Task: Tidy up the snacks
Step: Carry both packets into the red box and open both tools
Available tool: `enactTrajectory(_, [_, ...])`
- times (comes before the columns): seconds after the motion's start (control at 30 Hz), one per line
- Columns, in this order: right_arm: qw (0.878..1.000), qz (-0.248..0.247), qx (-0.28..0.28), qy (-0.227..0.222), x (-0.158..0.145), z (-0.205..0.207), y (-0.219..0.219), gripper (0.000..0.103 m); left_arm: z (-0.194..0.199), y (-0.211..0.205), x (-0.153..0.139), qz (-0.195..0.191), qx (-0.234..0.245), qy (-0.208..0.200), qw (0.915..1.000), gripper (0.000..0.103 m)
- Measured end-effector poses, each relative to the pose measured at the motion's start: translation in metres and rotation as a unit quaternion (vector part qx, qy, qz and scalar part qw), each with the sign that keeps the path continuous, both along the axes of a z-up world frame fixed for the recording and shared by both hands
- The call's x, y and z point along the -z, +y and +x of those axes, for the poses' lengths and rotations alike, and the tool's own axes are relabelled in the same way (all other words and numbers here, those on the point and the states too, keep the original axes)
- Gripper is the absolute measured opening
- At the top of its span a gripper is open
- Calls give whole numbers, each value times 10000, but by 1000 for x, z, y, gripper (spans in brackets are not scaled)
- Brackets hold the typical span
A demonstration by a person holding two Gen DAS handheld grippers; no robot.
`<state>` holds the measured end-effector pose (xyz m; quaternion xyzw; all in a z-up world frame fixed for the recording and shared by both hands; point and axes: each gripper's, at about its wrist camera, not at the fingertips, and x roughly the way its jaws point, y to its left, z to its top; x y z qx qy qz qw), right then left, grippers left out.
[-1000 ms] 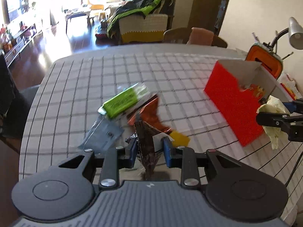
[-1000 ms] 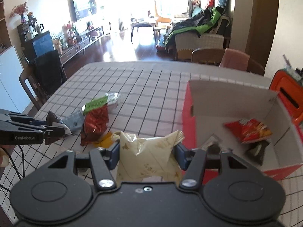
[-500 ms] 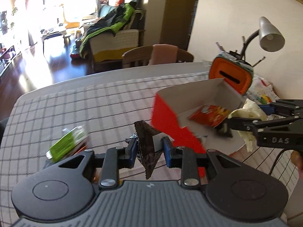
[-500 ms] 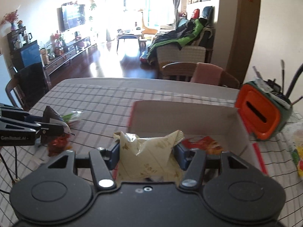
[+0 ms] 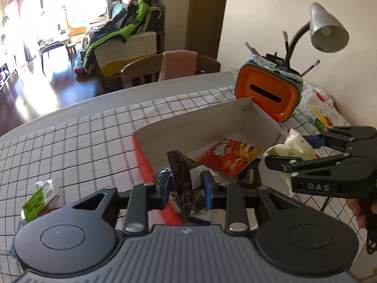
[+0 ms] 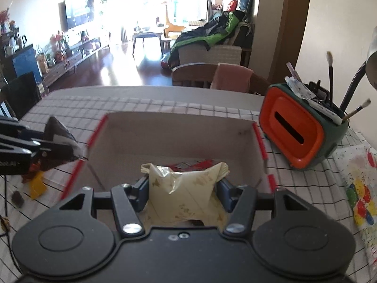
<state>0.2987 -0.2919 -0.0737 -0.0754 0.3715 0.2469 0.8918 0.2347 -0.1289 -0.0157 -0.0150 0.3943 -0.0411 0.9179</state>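
Observation:
My left gripper [image 5: 186, 186] is shut on a dark brown snack packet [image 5: 182, 179], held above the near left edge of the red-sided cardboard box [image 5: 188, 127]. An orange-red chip bag [image 5: 229, 156] lies inside the box. My right gripper [image 6: 182, 186] is shut on a pale cream snack bag [image 6: 186, 189] over the box's near side [image 6: 165, 136]. In the left wrist view the right gripper [image 5: 289, 149] comes in from the right with the cream bag [image 5: 292, 147]. In the right wrist view the left gripper [image 6: 56, 146] and its dark packet [image 6: 60, 139] hang at the box's left wall.
A green snack packet [image 5: 38, 199] lies on the checked tablecloth at the left. A yellow packet [image 6: 37, 185] and a small dark piece [image 6: 17, 195] lie left of the box. An orange tissue holder [image 6: 297, 129] with brushes and a desk lamp [image 5: 327, 28] stand behind the box on the right.
Both grippers have swung to the right from the loose snack pile to the box, each still holding its packet. The box now fills the middle of both views.

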Motion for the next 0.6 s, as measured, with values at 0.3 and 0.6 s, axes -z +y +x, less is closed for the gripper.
enactTrajectory(0.3, [9993,-265,-171,212,25,27,-18,58,39,-37,24,139,163,477,9986,28])
enactTrajectory(0.6, [9961,-384,-416,672,54,51,-9,58,78,-45,52,371,91,1113,9931,28])
